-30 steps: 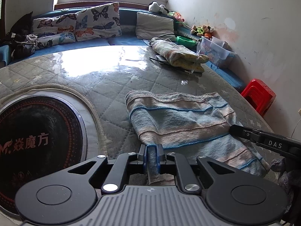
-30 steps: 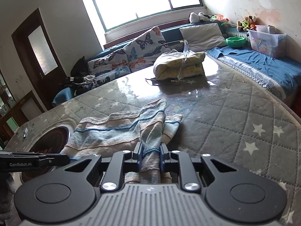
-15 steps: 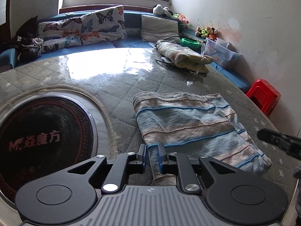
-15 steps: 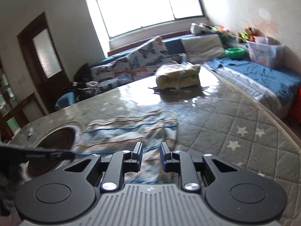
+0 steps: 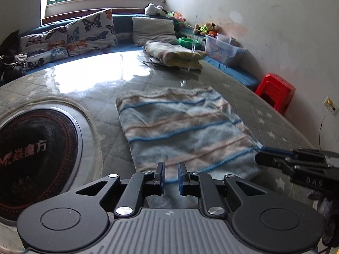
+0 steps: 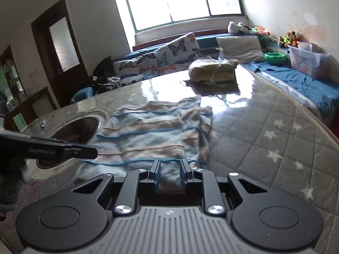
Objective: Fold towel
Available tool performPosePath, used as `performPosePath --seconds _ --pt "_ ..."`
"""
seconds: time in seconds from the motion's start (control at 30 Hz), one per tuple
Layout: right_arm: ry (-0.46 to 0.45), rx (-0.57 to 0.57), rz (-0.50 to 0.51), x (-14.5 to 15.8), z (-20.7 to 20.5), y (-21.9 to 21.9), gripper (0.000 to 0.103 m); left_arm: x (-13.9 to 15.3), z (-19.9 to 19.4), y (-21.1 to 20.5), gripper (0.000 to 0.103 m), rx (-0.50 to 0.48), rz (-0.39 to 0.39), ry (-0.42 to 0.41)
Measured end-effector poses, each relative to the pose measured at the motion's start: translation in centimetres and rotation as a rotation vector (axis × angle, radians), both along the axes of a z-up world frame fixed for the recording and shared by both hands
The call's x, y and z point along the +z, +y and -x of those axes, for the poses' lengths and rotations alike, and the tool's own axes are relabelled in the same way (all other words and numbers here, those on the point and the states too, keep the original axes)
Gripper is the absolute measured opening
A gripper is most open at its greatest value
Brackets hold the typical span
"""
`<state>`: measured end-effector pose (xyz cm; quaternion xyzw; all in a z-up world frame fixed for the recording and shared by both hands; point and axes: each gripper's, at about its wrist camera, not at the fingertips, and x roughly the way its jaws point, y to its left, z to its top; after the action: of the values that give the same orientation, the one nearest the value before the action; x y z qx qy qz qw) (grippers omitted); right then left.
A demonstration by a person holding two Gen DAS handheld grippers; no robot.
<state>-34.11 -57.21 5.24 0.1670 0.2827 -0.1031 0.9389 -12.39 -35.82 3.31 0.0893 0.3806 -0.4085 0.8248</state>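
1. Daylight pours in from the window (image 6: pixel 182 2), totally blown out white.
2. Big glare patch on the glossy table cover (image 5: pixel 95 78).
3. Towel (image 5: pixel 182 127) looks soft, slightly motion-blurred.
4. Heavy fisheye bending, dark vignetted corners.

The left gripper (image 5: pixel 171 174) is held pointing downward, its jaws slightly parted with nothing pinched between them. The right gripper (image 6: pixel 169 172) is held alongside, likewise slightly parted and apparently empty, though motion blur obscures the tips.

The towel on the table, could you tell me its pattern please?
The towel has pale blue and beige stripes with thin blue lines, clearest from the left wrist.
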Motion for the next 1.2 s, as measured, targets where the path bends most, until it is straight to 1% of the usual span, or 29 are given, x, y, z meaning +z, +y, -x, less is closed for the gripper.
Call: performPosePath --seconds 0.17,0.33,0.5,0.63,0.73,0.9,1.03,1.2 --pt "0.016 -0.002 -0.008 -0.1 -0.1 -0.3 0.016 -0.6 0.0 0.0 0.015 -0.003 -0.014 0.004" --pt "0.006 0.006 0.017 1.4 -1.0 -0.4 0.017 -0.6 -0.1 0.2 0.015 -0.002 -0.011 0.005" --pt "-0.001 0.015 0.022 2.8 -3.3 -1.4 0.017 -0.5 -0.3 0.4 0.015 0.002 -0.003 0.009" --pt "0.004 0.020 0.006 3.5 -6.4 -2.8 0.017 -0.5 -0.4 0.5 0.015 0.001 0.002 0.016" --pt "0.011 0.021 0.014 3.7 -8.5 -3.3 0.017 -0.5 -0.5 0.6 0.015 -0.001 0.006 0.023" --pt "0.034 0.024 0.027 3.1 -11.6 -3.7 0.017 -0.6 -0.8 0.6 0.015 -0.005 0.014 0.035" --pt "0.071 0.001 0.022 1.7 -13.9 -4.8 0.017 -0.7 -1.1 0.6 0.015 -0.010 0.019 0.043" --pt "0.104 -0.038 0.009 0.2 -15.3 -6.2 0.016 -0.8 -1.2 0.8 0.015 -0.016 0.027 0.052"
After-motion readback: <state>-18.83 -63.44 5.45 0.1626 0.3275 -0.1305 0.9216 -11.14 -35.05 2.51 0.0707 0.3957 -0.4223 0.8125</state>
